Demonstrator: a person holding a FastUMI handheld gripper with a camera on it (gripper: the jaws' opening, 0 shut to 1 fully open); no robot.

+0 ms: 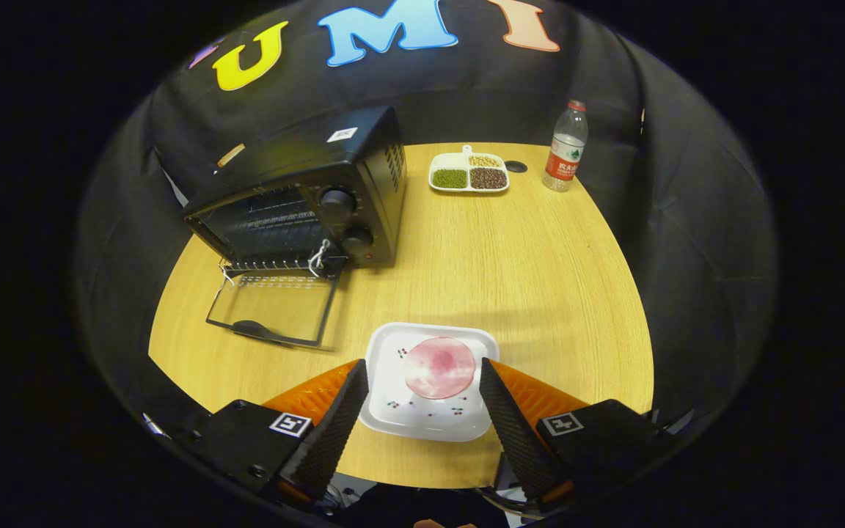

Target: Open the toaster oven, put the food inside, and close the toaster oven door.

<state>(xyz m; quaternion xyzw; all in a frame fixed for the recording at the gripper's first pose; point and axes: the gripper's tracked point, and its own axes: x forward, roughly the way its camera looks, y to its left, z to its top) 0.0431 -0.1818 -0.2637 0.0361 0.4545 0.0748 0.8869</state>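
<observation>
A black toaster oven [305,191] stands at the far left of the wooden table, its glass door [272,306] folded down flat onto the tabletop. A round pink slice of food [439,367] lies on a white square plate [393,396] near the table's front edge. My gripper [422,378] is open above the plate, one finger at each side of it, with the pink slice between the fingertips [353,385]. Nothing is held.
At the back of the table [540,279] sits a white divided dish [469,173] holding green, brown and tan beans. A plastic water bottle [565,147] stands to its right, by a small dark hole in the tabletop. Black cloth surrounds the table.
</observation>
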